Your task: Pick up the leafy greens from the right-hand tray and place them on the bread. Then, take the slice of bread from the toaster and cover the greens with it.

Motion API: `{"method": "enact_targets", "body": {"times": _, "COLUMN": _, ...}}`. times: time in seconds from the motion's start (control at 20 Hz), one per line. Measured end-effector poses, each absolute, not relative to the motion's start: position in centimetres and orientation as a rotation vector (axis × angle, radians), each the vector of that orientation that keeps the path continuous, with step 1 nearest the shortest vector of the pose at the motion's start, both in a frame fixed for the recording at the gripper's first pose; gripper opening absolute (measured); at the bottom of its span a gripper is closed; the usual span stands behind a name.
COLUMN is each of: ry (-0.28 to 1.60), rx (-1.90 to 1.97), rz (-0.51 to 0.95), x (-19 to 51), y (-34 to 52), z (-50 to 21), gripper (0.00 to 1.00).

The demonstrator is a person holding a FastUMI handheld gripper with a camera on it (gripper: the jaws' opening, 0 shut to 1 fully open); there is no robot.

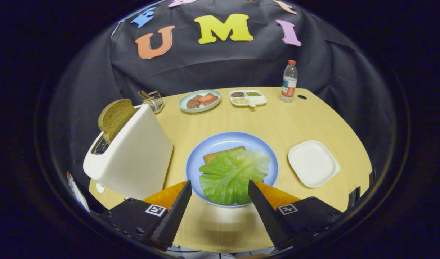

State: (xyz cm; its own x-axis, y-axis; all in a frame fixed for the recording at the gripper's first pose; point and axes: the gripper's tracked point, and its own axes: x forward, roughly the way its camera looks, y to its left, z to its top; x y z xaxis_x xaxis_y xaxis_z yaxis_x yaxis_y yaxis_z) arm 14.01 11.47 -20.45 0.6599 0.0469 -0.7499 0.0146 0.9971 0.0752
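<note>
Greens [233, 175] — seemingly between spread tool [220, 186]

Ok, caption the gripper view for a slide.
Open fingers hover before the lettuce leaf on bread, blue plate; brown slice waits in toaster.

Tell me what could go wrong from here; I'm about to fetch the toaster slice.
The lettuce leaf lies loose over the bread on the blue plate, overhanging it, so a careless top slice may push it off. The slice leans in the toaster; a sideways pull could tip the toaster. The open claw holds nothing.
</note>
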Motion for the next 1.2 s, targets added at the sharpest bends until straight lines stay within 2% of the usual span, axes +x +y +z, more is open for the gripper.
{"method": "enact_targets", "body": {"times": 0.55, "ry": 0.702, "rx": 0.127, "rz": 0.182, "x": 15.0, "y": 21.4, "z": -8.1, "gripper": 0.96}}
{"method": "enact_targets", "body": {"times": 1.05, "ry": 0.771, "rx": 0.182, "rz": 0.224, "x": 21.6, "y": 28.8, "z": -11.4, "gripper": 0.96}}
{"method": "enact_targets", "body": {"times": 1.1, "ry": 0.784, "rx": 0.188, "rz": 0.236, "x": 22.0, "y": 29.5, "z": -12.0, "gripper": 0.94}}
{"method": "enact_targets", "body": {"times": 1.15, "ry": 0.796, "rx": 0.184, "rz": 0.238, "x": 22.4, "y": 30.0, "z": -12.6, "gripper": 0.83}}
{"method": "enact_targets", "body": {"times": 1.2, "ry": 0.804, "rx": 0.182, "rz": 0.243, "x": 22.6, "y": 30.4, "z": -13.1, "gripper": 0.79}}
